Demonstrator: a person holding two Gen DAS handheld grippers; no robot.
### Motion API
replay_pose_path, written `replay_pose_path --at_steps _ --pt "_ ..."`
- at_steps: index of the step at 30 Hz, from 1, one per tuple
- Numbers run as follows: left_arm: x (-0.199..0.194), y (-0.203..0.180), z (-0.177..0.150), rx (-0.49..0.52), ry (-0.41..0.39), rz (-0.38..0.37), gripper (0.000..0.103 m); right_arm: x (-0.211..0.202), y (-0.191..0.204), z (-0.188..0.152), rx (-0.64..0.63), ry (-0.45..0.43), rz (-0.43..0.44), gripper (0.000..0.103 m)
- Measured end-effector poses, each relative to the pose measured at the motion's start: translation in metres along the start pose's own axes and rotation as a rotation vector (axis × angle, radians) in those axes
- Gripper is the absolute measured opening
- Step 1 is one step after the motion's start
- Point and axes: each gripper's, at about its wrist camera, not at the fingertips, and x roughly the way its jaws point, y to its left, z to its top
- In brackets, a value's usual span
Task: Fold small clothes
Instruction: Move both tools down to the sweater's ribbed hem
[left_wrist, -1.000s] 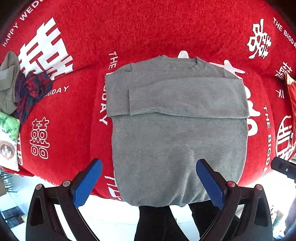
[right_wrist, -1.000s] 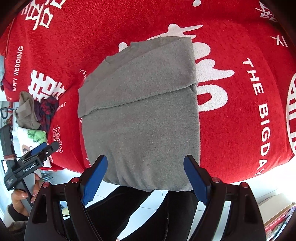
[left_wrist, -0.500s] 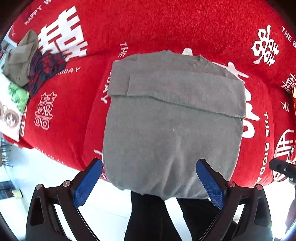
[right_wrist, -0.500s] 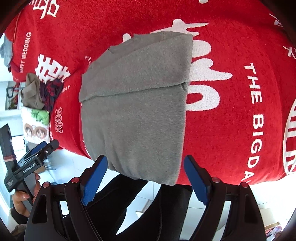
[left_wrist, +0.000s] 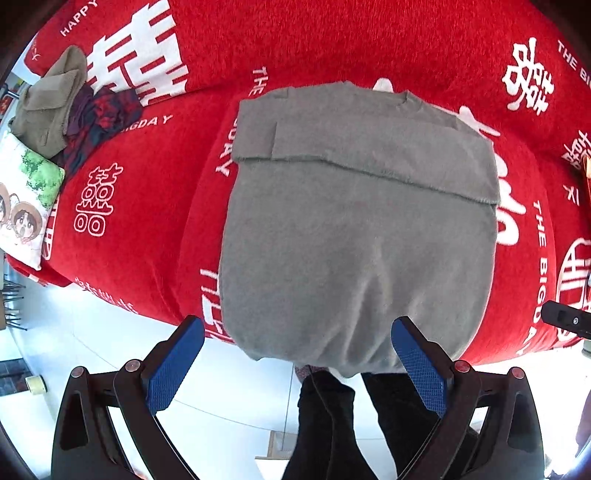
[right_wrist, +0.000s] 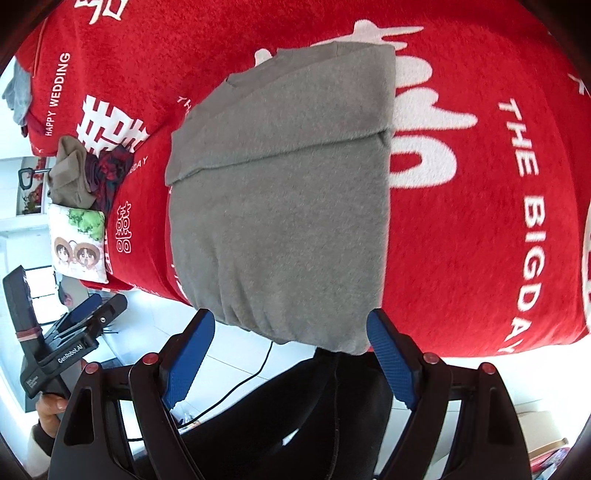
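A grey sweater (left_wrist: 354, 229) lies flat on the red blanket (left_wrist: 147, 206), its sleeves folded across the chest and its hem hanging over the near edge. In the right wrist view the same sweater (right_wrist: 280, 206) fills the middle. My left gripper (left_wrist: 295, 332) hovers open above the hem, nothing between its blue pads. My right gripper (right_wrist: 290, 325) also stands open, its pads on either side of the hem's lower right part without touching it. The left gripper's body (right_wrist: 55, 347) shows at lower left, held by a hand.
A pile of small clothes (left_wrist: 70, 107) in olive and dark plaid sits at the blanket's far left, beside a cartoon-print pillow (left_wrist: 26, 206). A person's dark trousers (left_wrist: 332, 417) stand at the near edge. White floor lies below the blanket's edge.
Both views have shifted so the sweater's hem sits closer to the pads. The left gripper slid sideways along the near edge; the right one came lower toward the hem's right corner.
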Motion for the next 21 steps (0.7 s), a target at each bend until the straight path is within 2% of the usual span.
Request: replay_pose_path --at_steps 11,17,21 --pt "0.039 0.044 -0.06 0.019 0.033 -0.028 0.101 0.037 0.017 -0.066 0.063 -0.035 0.04 0.087" --pt "0.065 0.066 -0.081 -0.007 0.057 -0.051 0.101 0.057 0.023 -0.085 0.052 -0.032 0.054 0.087" --pt "0.083 0.082 -0.091 -0.055 0.04 -0.092 0.101 0.072 0.02 -0.094 0.03 -0.037 0.051 0.087"
